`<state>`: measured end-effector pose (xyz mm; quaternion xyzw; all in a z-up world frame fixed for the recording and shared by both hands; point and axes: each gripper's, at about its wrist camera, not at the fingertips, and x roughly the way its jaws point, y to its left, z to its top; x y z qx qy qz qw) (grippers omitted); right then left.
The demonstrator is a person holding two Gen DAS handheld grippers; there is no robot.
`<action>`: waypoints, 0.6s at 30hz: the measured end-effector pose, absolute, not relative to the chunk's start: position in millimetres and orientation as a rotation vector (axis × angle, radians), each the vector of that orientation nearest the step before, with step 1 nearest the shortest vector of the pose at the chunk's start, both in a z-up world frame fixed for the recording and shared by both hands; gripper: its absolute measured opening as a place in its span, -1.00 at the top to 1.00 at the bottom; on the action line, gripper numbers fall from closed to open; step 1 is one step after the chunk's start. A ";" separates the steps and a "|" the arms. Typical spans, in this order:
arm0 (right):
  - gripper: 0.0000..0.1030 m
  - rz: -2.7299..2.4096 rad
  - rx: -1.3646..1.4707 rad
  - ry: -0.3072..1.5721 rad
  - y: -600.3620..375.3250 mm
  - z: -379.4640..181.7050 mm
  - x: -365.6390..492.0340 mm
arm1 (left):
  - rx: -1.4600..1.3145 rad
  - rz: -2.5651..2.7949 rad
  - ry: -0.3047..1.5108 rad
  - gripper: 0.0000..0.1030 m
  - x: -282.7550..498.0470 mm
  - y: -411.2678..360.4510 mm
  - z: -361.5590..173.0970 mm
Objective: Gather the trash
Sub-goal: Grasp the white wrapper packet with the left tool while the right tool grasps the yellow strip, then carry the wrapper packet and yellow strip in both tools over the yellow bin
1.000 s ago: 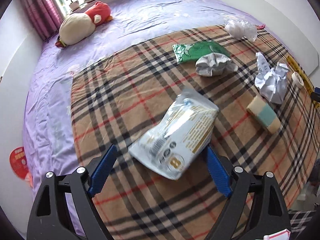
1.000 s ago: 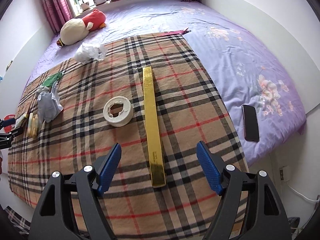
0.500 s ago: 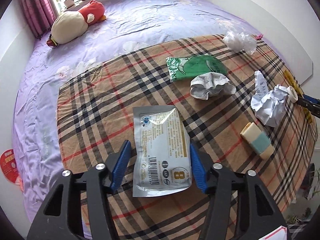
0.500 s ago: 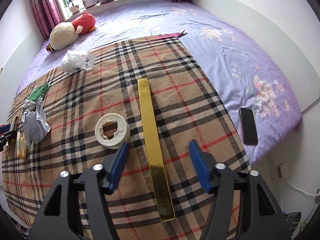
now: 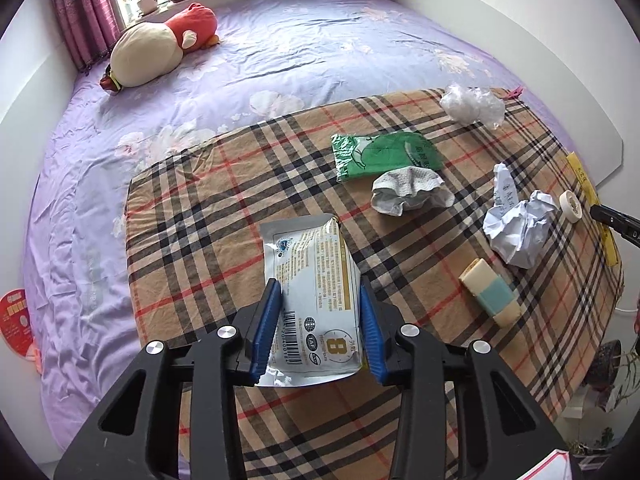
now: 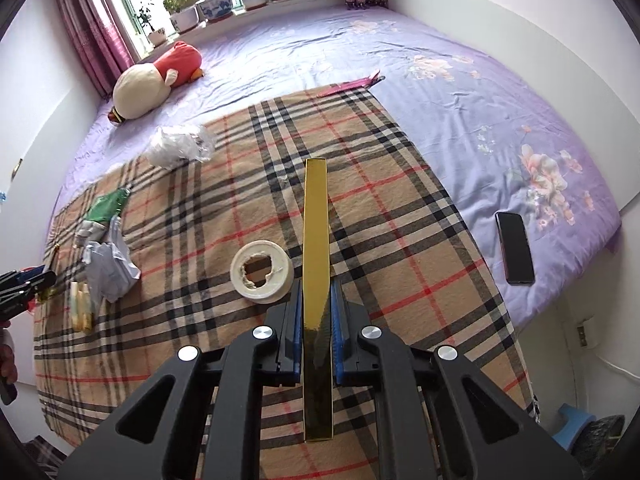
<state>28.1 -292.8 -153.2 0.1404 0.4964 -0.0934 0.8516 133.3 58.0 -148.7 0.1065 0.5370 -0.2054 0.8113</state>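
Both grippers have closed since the earlier frames: our left gripper (image 5: 320, 330) now clamps the pouch (image 5: 310, 300) across its width, our right gripper (image 6: 316, 334) pinches the gold strip (image 6: 316, 248) edge-on. We grip each near its close end, probably to lift it clear of the blanket (image 5: 208, 216). Paper ball (image 5: 518, 232), tape roll (image 6: 262, 276) and green bag (image 5: 384, 154) remain on it.

Left claw (image 5: 320, 330) clamped on a silver foil pouch (image 5: 310, 280), right claw (image 6: 317, 320) pinched tight on a long gold box (image 6: 316, 248)
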 end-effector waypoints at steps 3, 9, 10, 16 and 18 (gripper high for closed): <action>0.74 -0.176 0.305 1.028 -290.8 -144.8 22.1 | 0.216 -0.436 1.140 0.25 128.1 57.5 -143.1; 0.74 -0.148 0.322 0.990 -289.4 -129.1 1.0 | 0.215 -0.458 1.114 0.25 112.2 47.3 -125.0; 0.74 -0.144 0.328 0.987 -289.5 -127.8 -2.3 | 0.220 -0.470 1.108 0.25 107.7 42.6 -121.3; 0.74 -0.134 0.374 0.953 -296.1 -115.4 -38.8 | 0.266 -0.559 1.076 0.25 83.4 2.3 -104.2; 0.74 -0.135 0.393 0.946 -300.0 -113.5 -52.0 | 0.288 -0.603 1.069 0.25 74.3 -16.9 -100.7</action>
